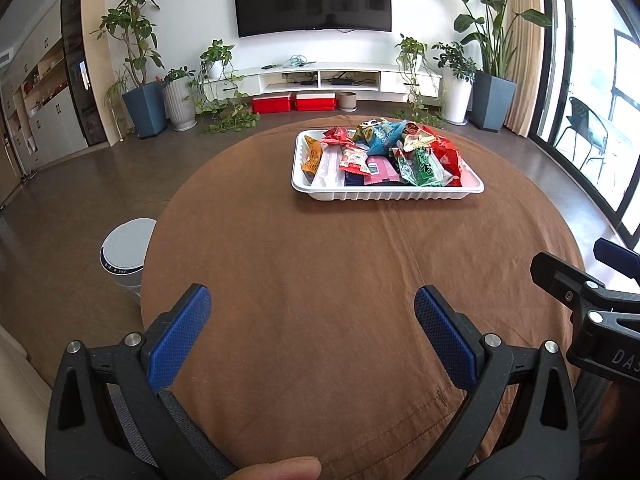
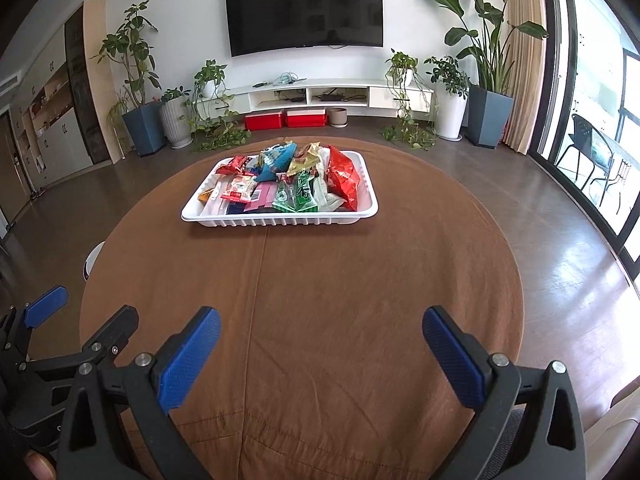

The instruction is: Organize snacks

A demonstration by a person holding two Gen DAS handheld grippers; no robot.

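Nearest the cameras, short of the tray, the left gripper (image 1: 312, 316) and the right gripper (image 2: 320, 340) hang side by side over the brown cloth of the bench (image 2: 320, 280). Each has its blue pads spread wide with nothing between them. A fingertip (image 1: 280, 468) shows at the lower edge of the left view.

Between the grippers and the tray the cloth is bare, with a seam running toward the tray.

Farther on, the white tray (image 2: 280, 220) sits on the bench, and the snacks (image 2: 288, 184) are heaped inside it: a red bag at the tray's right end, green and pink packets by its near wall, a blue bag propped at its far side, an orange packet at its left end. No packet lies on the cloth outside the tray, so the snacks are gathered where a tidy-up would leave them, though loosely piled.

The risks I see are these: the tray looks light and may slide or tip if a gripper presses a wall, the heaped bags lean on each other, so pulling one could spill others over the rim, and a hard pinch could crush a puffed bag.
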